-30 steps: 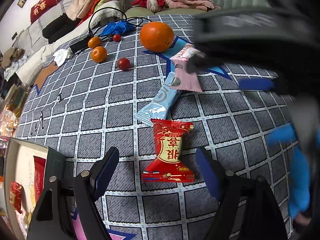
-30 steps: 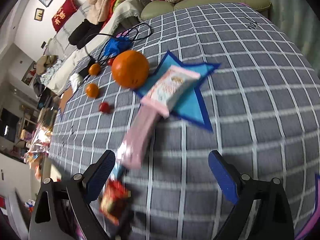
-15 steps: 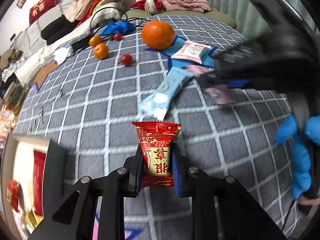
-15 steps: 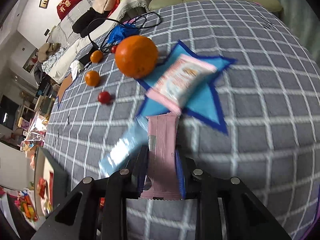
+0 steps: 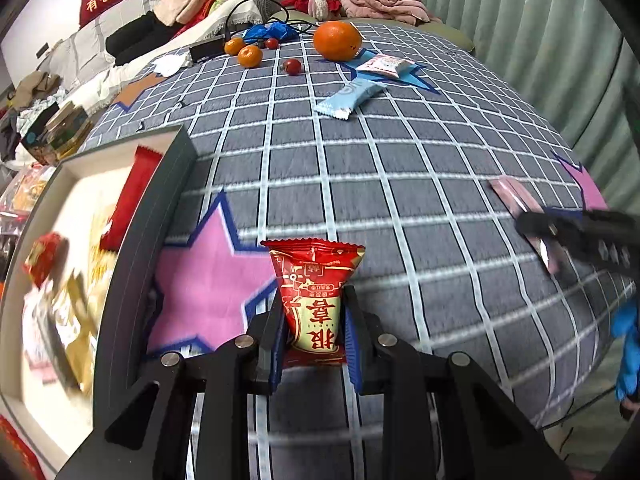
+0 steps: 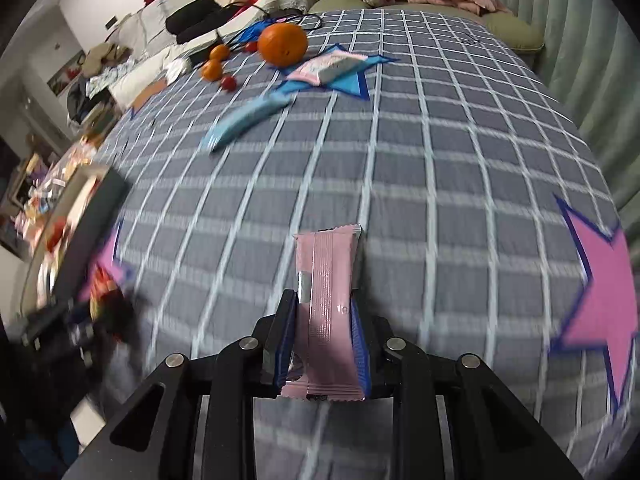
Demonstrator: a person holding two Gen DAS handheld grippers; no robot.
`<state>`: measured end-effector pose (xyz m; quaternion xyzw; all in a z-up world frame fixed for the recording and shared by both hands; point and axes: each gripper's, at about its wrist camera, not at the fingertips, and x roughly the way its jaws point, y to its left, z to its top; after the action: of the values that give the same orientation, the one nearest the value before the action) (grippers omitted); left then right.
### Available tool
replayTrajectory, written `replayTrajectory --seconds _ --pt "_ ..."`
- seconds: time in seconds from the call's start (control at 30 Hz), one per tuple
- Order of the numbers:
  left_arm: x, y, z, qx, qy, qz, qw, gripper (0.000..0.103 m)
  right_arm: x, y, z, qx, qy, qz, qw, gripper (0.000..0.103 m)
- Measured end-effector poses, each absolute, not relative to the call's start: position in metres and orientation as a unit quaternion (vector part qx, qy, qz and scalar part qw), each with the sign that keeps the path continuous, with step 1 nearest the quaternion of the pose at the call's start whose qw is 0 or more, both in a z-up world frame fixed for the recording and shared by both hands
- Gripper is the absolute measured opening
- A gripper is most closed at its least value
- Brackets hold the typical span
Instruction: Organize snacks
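My left gripper (image 5: 314, 320) is shut on a red snack packet (image 5: 314, 292) and holds it above the grey checked tablecloth, just right of the open snack box (image 5: 160, 208). My right gripper (image 6: 324, 328) is shut on a pink snack bar (image 6: 328, 292), lifted over the cloth; it also shows at the right edge of the left wrist view (image 5: 520, 200). A light blue snack bar (image 5: 350, 96) and a pink-white snack packet (image 5: 384, 66) lie far back on the table.
The box holds a red packet (image 5: 128, 196) and several other snacks. A large orange (image 5: 337, 40), two small oranges (image 5: 250, 56), small red fruits (image 5: 292, 66), and a black cable (image 5: 256, 8) lie at the table's far end. A sofa with clothes stands behind.
Both grippers closed on their snacks, lifted them and pulled back toward the near side. The left one has swung toward the box, which now shows larger.
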<state>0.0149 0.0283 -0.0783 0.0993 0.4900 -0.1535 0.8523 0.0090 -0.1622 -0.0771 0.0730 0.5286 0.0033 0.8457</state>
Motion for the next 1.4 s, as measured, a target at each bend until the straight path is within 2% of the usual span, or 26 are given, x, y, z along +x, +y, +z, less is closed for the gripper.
replayTrajectory --seconds 0.2,0.43,0.47,0.53,0.57,0.7,0.77,0.8,0.9,1.0,1.07,1.1,1.3,1.4 --pt "0.006 0.031 -0.078 0.098 0.486 -0.150 0.855 0.027 -0.044 -0.154 -0.077 0.059 0.522 -0.006 0.851 0.028" --pt "0.002 0.029 -0.079 0.109 0.479 -0.146 0.859 0.028 -0.046 -0.151 -0.076 0.064 0.516 -0.018 0.854 0.030" --pt "0.002 0.028 -0.078 0.110 0.479 -0.145 0.859 0.028 -0.046 -0.150 -0.076 0.061 0.516 -0.020 0.854 0.033" --pt "0.002 0.028 -0.078 0.112 0.479 -0.143 0.859 0.028 -0.043 -0.148 -0.076 0.053 0.516 -0.028 0.855 0.070" --pt "0.002 0.028 -0.078 0.112 0.478 -0.143 0.859 0.028 -0.041 -0.147 -0.076 0.049 0.514 -0.034 0.856 0.074" --pt "0.002 0.027 -0.079 0.114 0.479 -0.142 0.859 0.029 -0.036 -0.145 -0.080 0.045 0.512 -0.043 0.857 0.074" --pt "0.002 0.027 -0.078 0.114 0.479 -0.142 0.859 0.029 -0.033 -0.143 -0.083 0.037 0.513 -0.042 0.857 0.089" --pt "0.002 0.027 -0.078 0.115 0.478 -0.141 0.859 0.029 -0.032 -0.141 -0.085 0.036 0.516 -0.038 0.855 0.101" --pt "0.002 0.027 -0.078 0.117 0.478 -0.138 0.860 0.032 -0.029 -0.128 -0.093 -0.006 0.519 -0.045 0.854 0.103" --pt "0.002 0.028 -0.078 0.126 0.476 -0.123 0.862 0.048 -0.032 -0.127 -0.094 -0.004 0.507 -0.042 0.861 0.103" --pt "0.004 0.029 -0.078 0.127 0.477 -0.115 0.862 0.076 -0.034 -0.128 -0.094 -0.007 0.500 -0.037 0.865 0.103" --pt "0.006 0.031 -0.078 0.121 0.481 -0.119 0.860 0.080 -0.034 -0.129 -0.094 -0.008 0.498 -0.035 0.867 0.103" --pt "0.018 0.032 -0.082 0.099 0.492 -0.134 0.855 0.084 -0.037 -0.130 -0.094 -0.011 0.492 -0.031 0.870 0.103" --pt "0.022 0.032 -0.085 0.086 0.489 -0.136 0.857 0.092 -0.040 -0.129 -0.093 -0.011 0.487 -0.032 0.873 0.103"
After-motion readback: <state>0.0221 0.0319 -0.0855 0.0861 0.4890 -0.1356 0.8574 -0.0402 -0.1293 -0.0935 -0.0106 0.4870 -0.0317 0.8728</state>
